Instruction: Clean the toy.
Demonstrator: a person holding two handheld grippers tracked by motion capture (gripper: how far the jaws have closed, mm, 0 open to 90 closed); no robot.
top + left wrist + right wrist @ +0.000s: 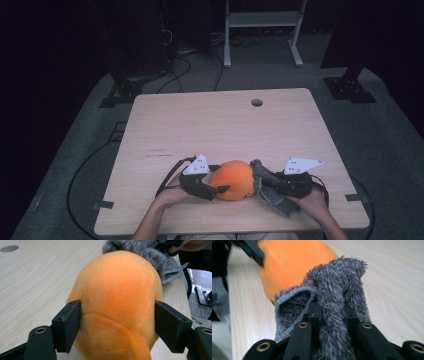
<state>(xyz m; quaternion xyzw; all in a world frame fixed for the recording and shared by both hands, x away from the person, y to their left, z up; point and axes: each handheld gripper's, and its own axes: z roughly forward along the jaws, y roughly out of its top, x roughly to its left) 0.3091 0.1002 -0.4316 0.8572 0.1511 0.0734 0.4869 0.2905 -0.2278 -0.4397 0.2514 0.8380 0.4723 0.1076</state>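
Observation:
A round orange plush toy (234,179) rests near the front edge of the wooden table (215,125). My left gripper (219,181) comes at it from the left. In the left gripper view its pads (68,325) press on both sides of the plush toy (117,290). My right gripper (261,183) stands at the toy's right, shut on a grey fuzzy cloth (274,199). In the right gripper view the cloth (334,285) bunches up out of the shut jaws of my right gripper (332,312), right against the orange toy (289,262).
A round cable hole (256,102) sits near the table's far edge. Behind the table stand a white metal frame (260,20) and black stand bases (120,90) (350,87), with cables across the floor. The person's forearms enter at the bottom.

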